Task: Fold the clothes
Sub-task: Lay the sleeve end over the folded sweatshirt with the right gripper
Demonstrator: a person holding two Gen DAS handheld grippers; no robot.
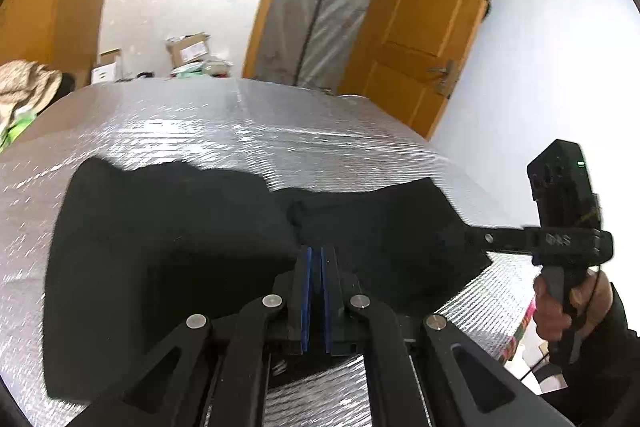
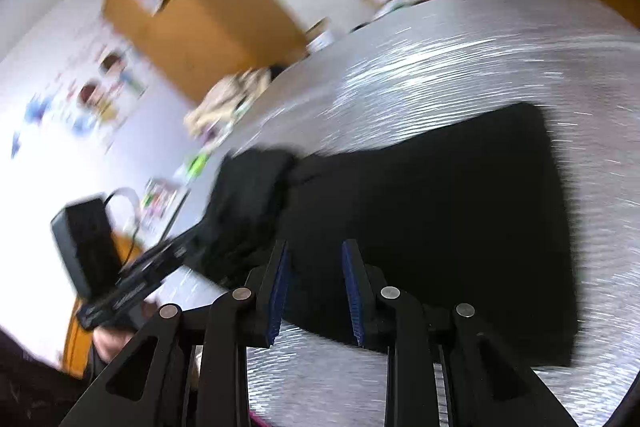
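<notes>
Left gripper fingers pinching shut on the edge of the black garment, bunching cloth at twelve o'clock from the tips. Right gripper fingers standing apart, pressing on nothing, hovering over the garment's near edge. Garment lying spread on the silver quilted surface. Wooden door standing open at one o'clock.

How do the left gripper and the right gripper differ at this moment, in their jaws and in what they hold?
The left gripper has its jaws shut, blue pads nearly together, pinching a bunched part of the black garment; the right gripper has its jaws apart with nothing pressed between the pads. The left gripper lifts cloth off the silver-covered table; the right gripper only hangs over the flat part. Both have black fingers with blue pads.
</notes>
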